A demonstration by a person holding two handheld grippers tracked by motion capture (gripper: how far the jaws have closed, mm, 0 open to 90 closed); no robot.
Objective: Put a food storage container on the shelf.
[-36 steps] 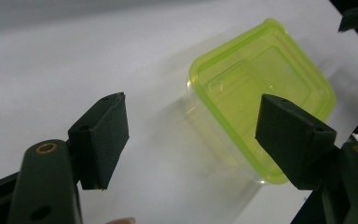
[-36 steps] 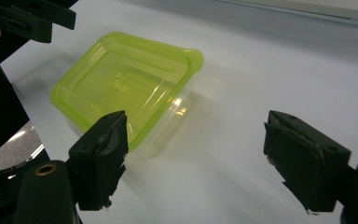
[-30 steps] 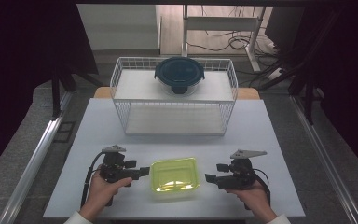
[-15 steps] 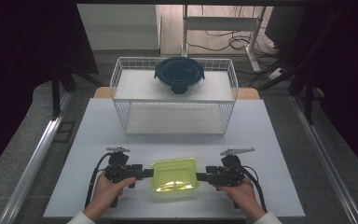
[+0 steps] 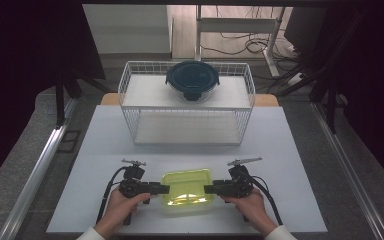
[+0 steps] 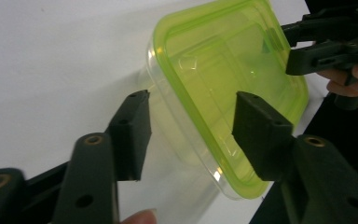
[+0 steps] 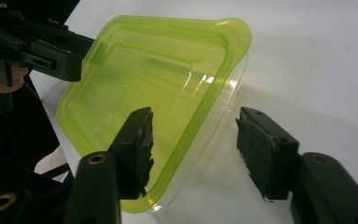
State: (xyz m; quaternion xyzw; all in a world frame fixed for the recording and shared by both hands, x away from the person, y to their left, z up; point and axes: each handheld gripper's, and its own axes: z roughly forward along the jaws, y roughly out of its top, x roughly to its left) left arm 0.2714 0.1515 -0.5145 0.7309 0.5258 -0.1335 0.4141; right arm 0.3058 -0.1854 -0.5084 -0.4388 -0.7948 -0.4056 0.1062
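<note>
Near the table's (image 5: 300, 150) front edge, the green-lidded container (image 5: 187, 186) is sitting between the left gripper (image 5: 163, 189) and right gripper (image 5: 210, 189); both have been closing, jaws half-wide, straddling its rim untouched. It looks light, slick, flexible; short ends seem best.

The high view looks forward and down from above the person's side of the white table (image 5: 290, 135), taking in the white wire basket (image 5: 187, 107) beyond. Each gripper view sits close and low, facing the clear rectangular plastic container with a yellow-green lid (image 6: 223, 79) from opposite ends; all three views share it at lower centre.
</note>
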